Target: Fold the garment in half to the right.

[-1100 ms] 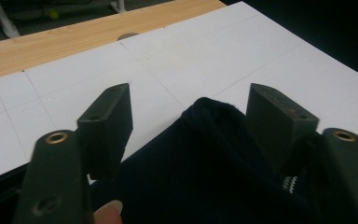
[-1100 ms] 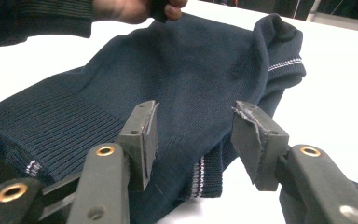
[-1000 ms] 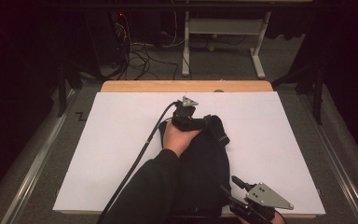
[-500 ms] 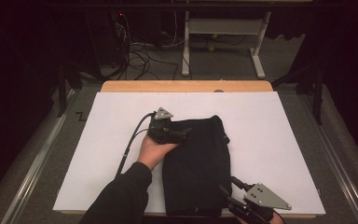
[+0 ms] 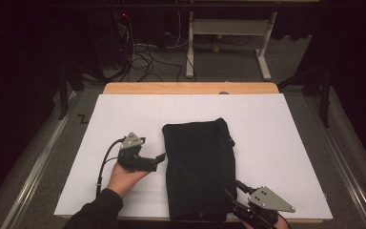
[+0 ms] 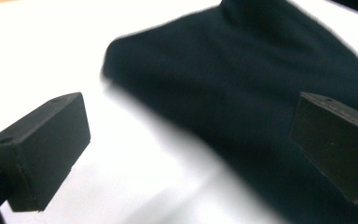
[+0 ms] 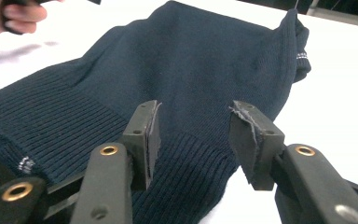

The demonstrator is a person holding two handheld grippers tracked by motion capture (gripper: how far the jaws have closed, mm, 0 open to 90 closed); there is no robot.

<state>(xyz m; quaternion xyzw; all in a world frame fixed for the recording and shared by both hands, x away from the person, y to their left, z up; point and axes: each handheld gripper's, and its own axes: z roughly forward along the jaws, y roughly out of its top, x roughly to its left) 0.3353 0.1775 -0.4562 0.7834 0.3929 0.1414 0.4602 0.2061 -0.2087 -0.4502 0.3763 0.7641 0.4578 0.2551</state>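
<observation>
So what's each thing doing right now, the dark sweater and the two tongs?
Dark sweater: folded, lying flat on the white table cover, held by neither tongs.
Left tongs: open, empty, beside the sweater's left edge.
Right tongs: open, empty, jaws either side of the sweater's ribbed hem at the near edge.

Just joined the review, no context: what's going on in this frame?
A person is working a folded dark navy knit garment on a white table cover with two handheld grippers. The left gripper sits just off the garment's left edge, jaws open and holding nothing. The right gripper is at the near ribbed hem, jaws open over the fabric but not clamped. The garment lies flat, folded into a narrow strip.
</observation>
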